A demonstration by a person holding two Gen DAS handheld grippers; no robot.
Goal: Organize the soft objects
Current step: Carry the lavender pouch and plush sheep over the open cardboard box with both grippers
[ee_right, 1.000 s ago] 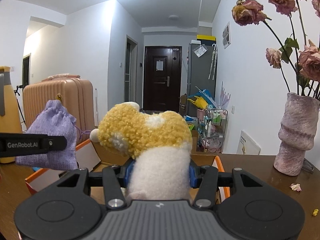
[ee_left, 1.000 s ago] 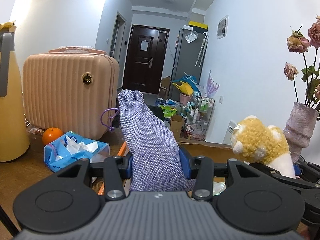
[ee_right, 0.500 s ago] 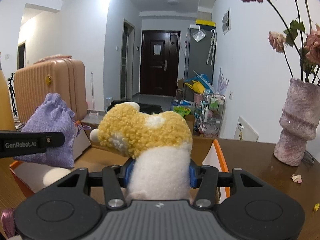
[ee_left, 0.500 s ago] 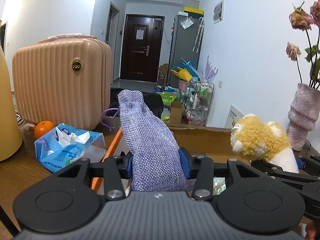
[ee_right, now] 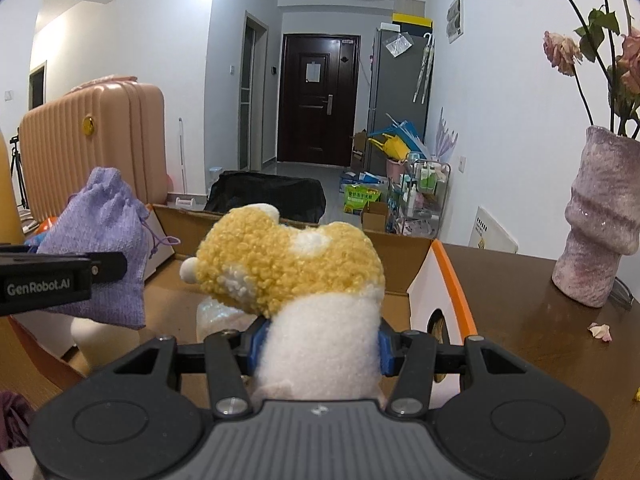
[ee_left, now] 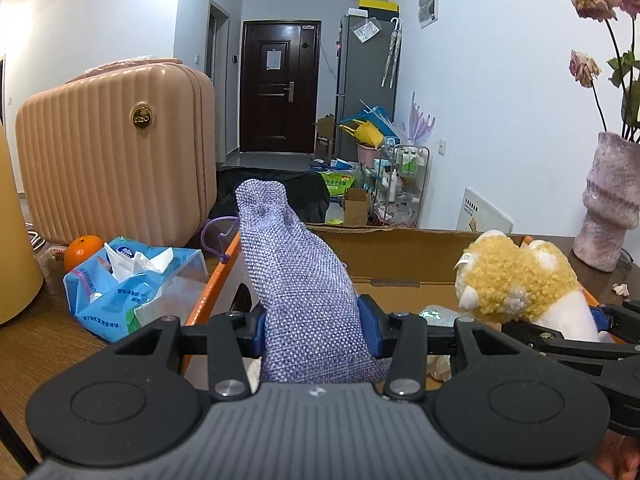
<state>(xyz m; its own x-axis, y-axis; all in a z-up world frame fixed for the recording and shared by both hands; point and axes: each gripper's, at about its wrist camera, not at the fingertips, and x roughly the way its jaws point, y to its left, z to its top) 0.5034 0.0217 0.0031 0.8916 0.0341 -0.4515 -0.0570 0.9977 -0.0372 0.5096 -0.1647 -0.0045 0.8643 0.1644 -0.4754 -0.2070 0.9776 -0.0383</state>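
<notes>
we're mid-task: left gripper (ee_left: 312, 330) pinching purple pouch (ee_left: 304, 280), right gripper (ee_right: 318, 346) pinching plush toy (ee_right: 296, 272), both over the open cardboard box (ee_right: 400, 248). release still left.

"GenRobot.AI" — left gripper (ee_right: 60, 280) side | other labels — unreadable

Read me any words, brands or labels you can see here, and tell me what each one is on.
"GenRobot.AI": white lettering on the side of the left gripper, seen from the right wrist view.
Round gold badge on the pink suitcase: lettered, too small to read.
Blue tissue pack: printed characters, too blurred to read.
Green bag on the floor: print too small to read.
Paper on the door: unreadable.
</notes>
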